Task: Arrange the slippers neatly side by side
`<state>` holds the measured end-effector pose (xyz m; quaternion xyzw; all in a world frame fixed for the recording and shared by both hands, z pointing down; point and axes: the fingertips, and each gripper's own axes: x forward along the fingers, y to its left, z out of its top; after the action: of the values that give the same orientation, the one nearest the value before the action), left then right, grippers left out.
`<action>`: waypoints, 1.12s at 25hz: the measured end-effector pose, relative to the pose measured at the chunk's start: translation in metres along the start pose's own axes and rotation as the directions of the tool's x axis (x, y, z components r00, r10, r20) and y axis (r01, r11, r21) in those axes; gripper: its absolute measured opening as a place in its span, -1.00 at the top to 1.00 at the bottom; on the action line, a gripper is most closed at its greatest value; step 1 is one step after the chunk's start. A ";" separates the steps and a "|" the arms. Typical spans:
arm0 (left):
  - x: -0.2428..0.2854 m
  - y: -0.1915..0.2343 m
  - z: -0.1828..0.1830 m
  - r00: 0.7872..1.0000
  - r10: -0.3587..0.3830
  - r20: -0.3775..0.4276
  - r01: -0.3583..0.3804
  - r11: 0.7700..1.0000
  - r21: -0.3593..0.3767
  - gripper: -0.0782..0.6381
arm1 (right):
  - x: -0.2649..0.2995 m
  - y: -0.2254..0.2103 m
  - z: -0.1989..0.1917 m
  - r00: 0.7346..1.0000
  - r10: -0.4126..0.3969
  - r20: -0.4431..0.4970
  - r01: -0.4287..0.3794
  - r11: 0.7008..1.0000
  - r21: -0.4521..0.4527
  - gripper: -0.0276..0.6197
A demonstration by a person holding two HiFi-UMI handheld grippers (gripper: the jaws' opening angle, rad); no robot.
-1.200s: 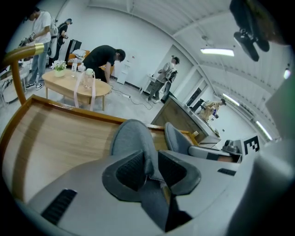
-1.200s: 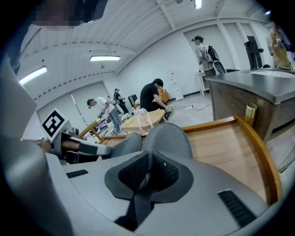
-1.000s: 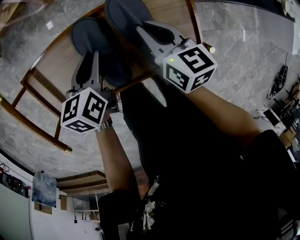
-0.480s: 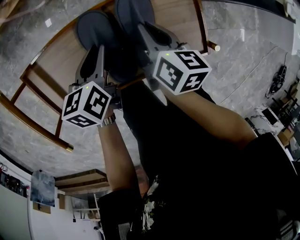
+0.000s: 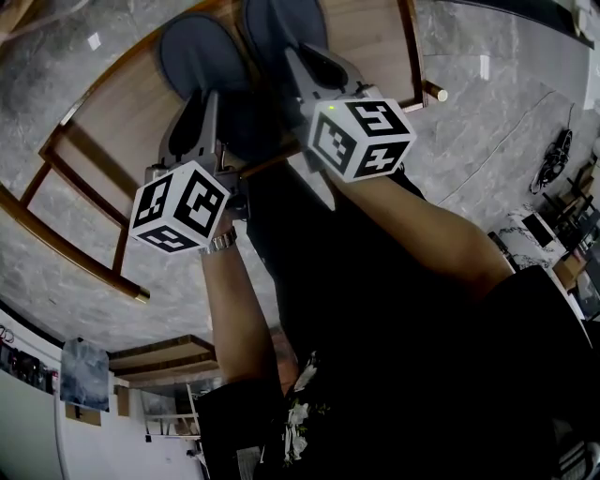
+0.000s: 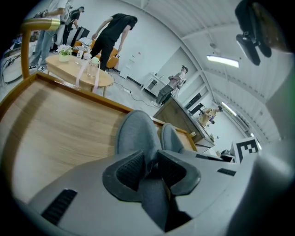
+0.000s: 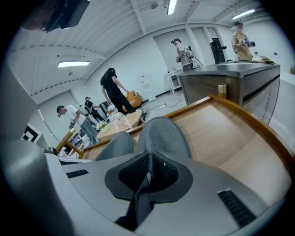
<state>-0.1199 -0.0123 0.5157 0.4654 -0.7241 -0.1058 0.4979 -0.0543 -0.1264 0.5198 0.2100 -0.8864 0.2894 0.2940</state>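
Grey left slipper (image 5: 192, 52) and right slipper (image 5: 281, 23) lie just beside each other at twelve o'clock on the wooden tabletop (image 5: 112, 122), heels pinched in the half-parted jaws of the left gripper (image 6: 150, 161) and the nearly closed jaws of the right gripper (image 7: 148, 171), so probably only final squaring and release are left.

Bare surface (image 6: 50, 138) lies open to your left of the left slipper (image 6: 136, 133) and to the right of the right slipper (image 7: 163, 133). The raised rim (image 7: 239, 117) bounds it. The slippers lie just beside each other.
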 end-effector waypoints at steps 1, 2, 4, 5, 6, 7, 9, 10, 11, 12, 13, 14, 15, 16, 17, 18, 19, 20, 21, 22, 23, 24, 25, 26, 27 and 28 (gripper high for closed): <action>0.001 0.000 -0.001 1.000 -0.002 -0.003 0.002 1.000 0.000 0.52 | 0.001 0.000 -0.002 1.000 0.001 -0.005 -0.001 1.000 0.000 0.85; 0.002 0.000 -0.002 1.000 -0.003 -0.006 0.003 1.000 0.000 0.52 | 0.003 0.003 -0.003 1.000 0.008 -0.012 -0.008 1.000 -0.005 0.85; 0.004 -0.001 -0.003 1.000 -0.004 -0.011 0.005 1.000 0.003 0.52 | 0.005 0.010 -0.006 0.999 0.029 -0.027 -0.029 0.999 -0.023 0.85; 0.006 -0.002 -0.004 1.000 -0.004 -0.014 0.004 1.000 0.005 0.52 | 0.006 0.014 -0.007 0.999 0.038 -0.032 -0.039 0.999 -0.028 0.85; 0.007 -0.003 -0.004 1.000 -0.004 -0.016 0.004 1.000 0.005 0.52 | 0.007 0.016 -0.007 0.998 0.044 -0.034 -0.045 0.999 -0.031 0.85; 0.008 -0.003 -0.005 1.000 -0.003 -0.017 0.003 1.000 0.004 0.52 | 0.006 0.017 -0.008 0.998 0.047 -0.033 -0.048 0.998 -0.032 0.85; 0.009 -0.003 -0.006 1.000 0.001 -0.016 -0.001 1.000 -0.002 0.52 | 0.006 0.016 -0.008 0.998 0.052 -0.031 -0.053 0.998 -0.029 0.85; 0.010 -0.003 -0.006 1.000 0.003 -0.014 -0.003 1.000 -0.005 0.52 | 0.006 0.017 -0.008 0.998 0.060 -0.033 -0.061 0.998 -0.029 0.85; 0.009 -0.003 -0.006 1.000 0.005 -0.011 -0.005 1.000 -0.008 0.52 | 0.006 0.018 -0.009 0.997 0.074 -0.038 -0.075 0.997 -0.035 0.85; 0.008 -0.004 -0.006 1.000 0.007 -0.008 -0.007 1.000 -0.011 0.52 | 0.006 0.020 -0.009 0.995 0.093 -0.045 -0.095 0.994 -0.046 0.84; 0.007 -0.004 -0.005 1.000 0.008 -0.004 -0.008 1.000 -0.014 0.52 | 0.004 0.022 -0.008 0.992 0.115 -0.052 -0.118 0.991 -0.060 0.84; 0.006 -0.005 -0.004 1.000 0.008 0.002 -0.008 1.000 -0.015 0.51 | 0.003 0.025 -0.007 0.988 0.141 -0.058 -0.145 0.986 -0.075 0.80; 0.005 -0.006 -0.003 1.000 0.007 0.008 -0.007 1.000 -0.014 0.49 | 0.001 0.027 -0.005 0.984 0.169 -0.064 -0.174 0.980 -0.092 0.74; 0.005 -0.008 -0.001 1.000 0.004 0.013 -0.004 1.000 -0.012 0.46 | -0.002 0.030 -0.003 0.978 0.197 -0.070 -0.204 0.973 -0.108 0.67; 0.004 -0.011 0.000 1.000 0.001 0.017 -0.001 1.000 -0.011 0.43 | -0.005 0.034 -0.002 0.972 0.224 -0.075 -0.232 0.965 -0.124 0.59; 0.003 -0.013 0.002 1.000 -0.002 0.024 0.002 1.000 -0.011 0.41 | -0.009 0.037 0.000 0.965 0.248 -0.079 -0.257 0.956 -0.138 0.51; 0.000 -0.016 0.005 0.999 -0.003 0.034 0.004 1.000 -0.013 0.38 | -0.013 0.040 0.003 0.959 0.272 -0.082 -0.282 0.947 -0.152 0.48; -0.005 -0.018 0.008 0.999 -0.001 0.049 0.002 1.000 -0.017 0.37 | -0.020 0.044 0.006 0.952 0.296 -0.082 -0.305 0.937 -0.169 0.47; -0.012 -0.020 0.011 0.998 0.004 0.067 -0.003 1.000 -0.022 0.37 | -0.027 0.046 0.010 0.944 0.320 -0.082 -0.330 0.924 -0.192 0.47; -0.019 -0.022 0.013 0.996 0.011 0.084 -0.009 1.000 -0.027 0.37 | -0.035 0.048 0.013 0.934 0.347 -0.088 -0.358 0.907 -0.221 0.48; -0.026 -0.023 0.013 0.995 0.020 0.096 -0.017 0.999 -0.031 0.37 | -0.043 0.048 0.014 0.922 0.372 -0.105 -0.386 0.887 -0.254 0.57; -0.033 -0.024 0.010 0.995 0.029 0.098 -0.026 0.999 -0.031 0.37 | -0.049 0.045 0.012 0.911 0.390 -0.137 -0.413 0.864 -0.288 0.81; -0.038 -0.024 0.004 0.995 0.038 0.088 -0.036 0.999 -0.025 0.37 | -0.054 0.040 0.005 0.901 0.393 -0.185 -0.433 0.843 -0.319 0.91; -0.040 -0.024 -0.007 0.997 0.047 0.063 -0.047 0.999 -0.013 0.37 | -0.055 0.032 -0.006 0.893 0.377 -0.248 -0.445 0.826 -0.346 0.91; -0.039 -0.024 -0.022 0.998 0.052 0.024 -0.052 0.999 -0.002 0.38 | -0.054 0.022 -0.020 0.884 0.344 -0.317 -0.449 0.815 -0.366 0.91; -0.036 -0.023 -0.039 0.998 0.051 -0.022 -0.052 0.999 0.000 0.38 | -0.051 0.013 -0.035 0.872 0.307 -0.381 -0.451 0.807 -0.381 0.91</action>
<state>-0.0722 0.0149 0.4980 0.4476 -0.7301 -0.0879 0.5087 -0.0092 -0.0843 0.5048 -0.0953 -0.8976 0.1539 0.4020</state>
